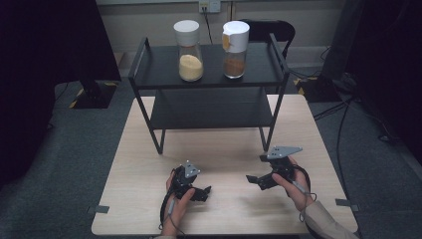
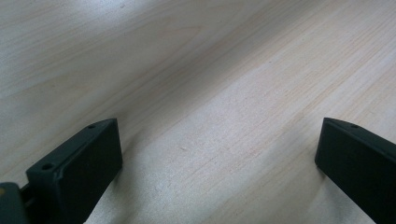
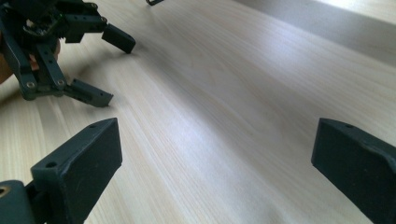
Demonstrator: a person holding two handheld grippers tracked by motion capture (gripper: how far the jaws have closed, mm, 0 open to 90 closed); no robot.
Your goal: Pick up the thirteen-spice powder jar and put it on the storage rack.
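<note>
A: Left gripper [image 1: 205, 191] first, go.

B: Low over the table [image 1: 144, 164], near the front edge, held in the person's left hand [image 1: 178, 199]. Jaws spread wide, nothing between them. Its own view has just bare light wood between the two black jaws.

A: Right gripper [image 1: 252, 180]?

B: Same deal. Jaws released, far apart, empty. Held in the right hand [image 1: 294, 185], tips pointing left toward the other gripper. The two are near each other but apart, not touching. In the right gripper view the left gripper [image 3: 109, 65] sits upper left, its jaws open too, tips close to the wood.

A: Contact with the table?

B: Can't tell for either, they look very close to it.

A: Further out?

B: Black two-level rack [image 1: 209, 107] at the far half of the table, well apart from both grippers. On its top shelf, two jars with white lids: left jar [image 1: 189, 50] with yellow powder, right jar [image 1: 235, 49] with brown powder. They stand upright, side by side, a gap between them.

A: Anything else?

B: Grey floor [image 1: 59, 164] around, cables at right.
</note>
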